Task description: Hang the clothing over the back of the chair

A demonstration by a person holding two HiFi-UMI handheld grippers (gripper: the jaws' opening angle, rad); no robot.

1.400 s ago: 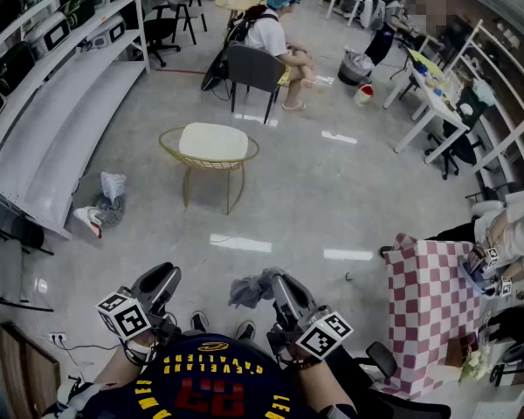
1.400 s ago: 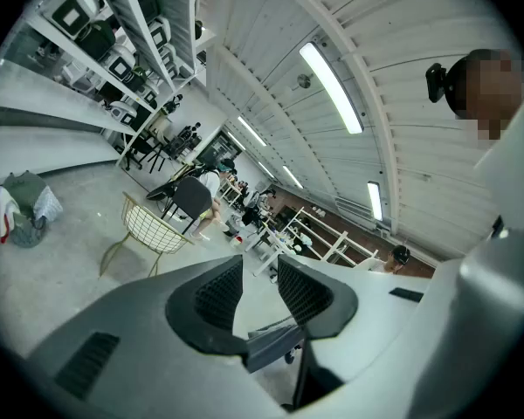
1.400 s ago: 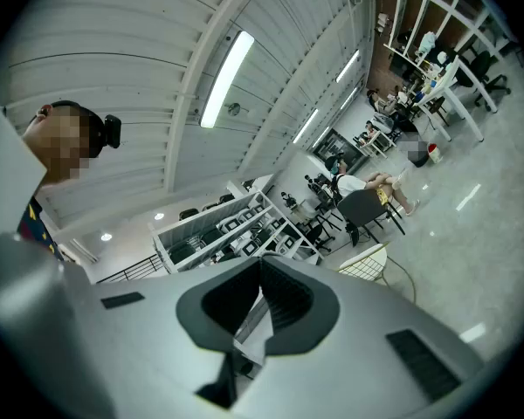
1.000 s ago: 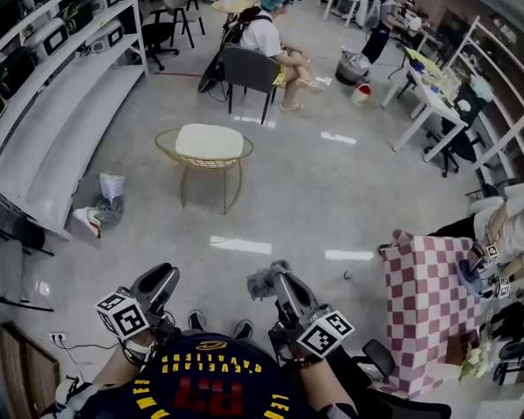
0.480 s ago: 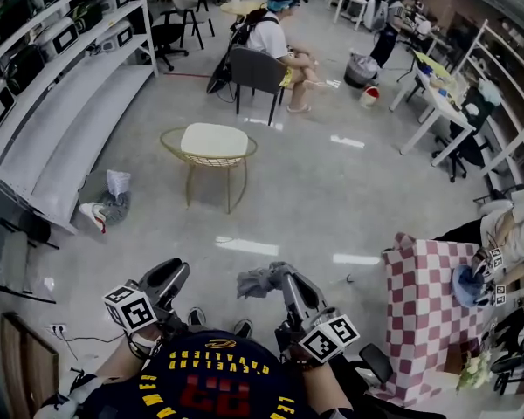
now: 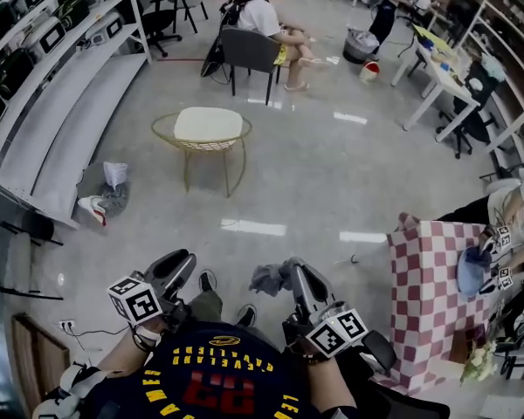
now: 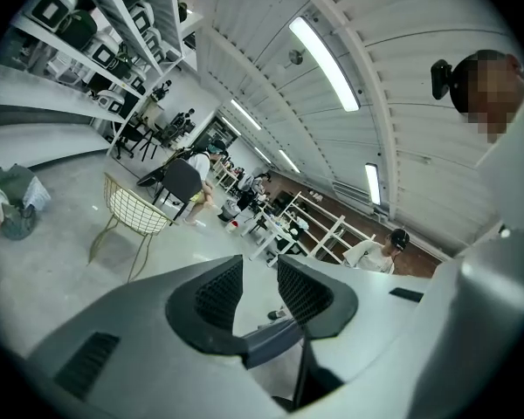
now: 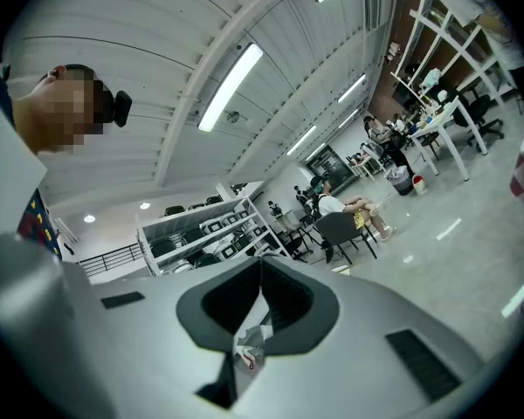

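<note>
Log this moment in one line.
right gripper: jaws shut on grey clothing | left gripper: jaws open, empty | wire chair: ahead, no clothing on it

Two grippers: left gripper (image 6: pixel 179 262) and right gripper (image 6: pixel 292 269). Two marker cubes (image 6: pixel 135 299), one on each. One cloth (image 6: pixel 268 278) at the right gripper's tips. Two chairs ahead of the grippers: one wire chair (image 6: pixel 207 125) and, farther on, one dark chair (image 6: pixel 249 49) with one seated person (image 6: pixel 260 14). One checked table (image 6: pixel 428 278) right of the right gripper. Two shoes (image 6: pixel 208 279) between the grippers.
</note>
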